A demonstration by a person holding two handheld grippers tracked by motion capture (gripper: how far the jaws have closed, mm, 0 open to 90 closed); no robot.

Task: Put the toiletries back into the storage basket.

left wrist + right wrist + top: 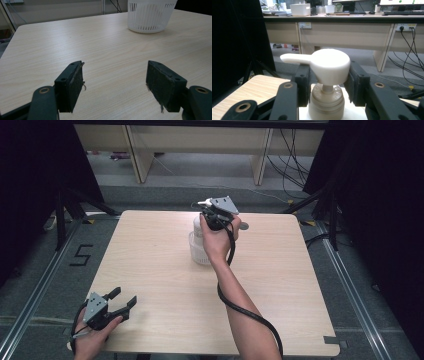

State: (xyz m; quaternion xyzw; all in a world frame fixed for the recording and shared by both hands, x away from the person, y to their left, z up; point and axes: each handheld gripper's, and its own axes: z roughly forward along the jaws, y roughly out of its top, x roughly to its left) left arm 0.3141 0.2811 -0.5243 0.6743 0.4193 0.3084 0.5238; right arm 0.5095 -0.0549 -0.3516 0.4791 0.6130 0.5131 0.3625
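Observation:
A pale pump bottle (325, 100) with a white pump head (329, 65) sits between the black jaws of my right gripper (328, 75). The pads press on both sides of the pump head, and its nozzle points left. In the high view the right gripper (209, 212) holds the bottle (198, 226) upright over or inside a white slatted basket (199, 251) at the table's far middle. I cannot tell whether the bottle rests on the basket's floor. My left gripper (123, 301) is near the table's front left corner, open and holding nothing (115, 82).
The light wooden table (150, 265) has its edges close to my left hand. In the left gripper view the basket (150, 16) stands far ahead to the right. Desks, cables and dark stands lie beyond the far edge.

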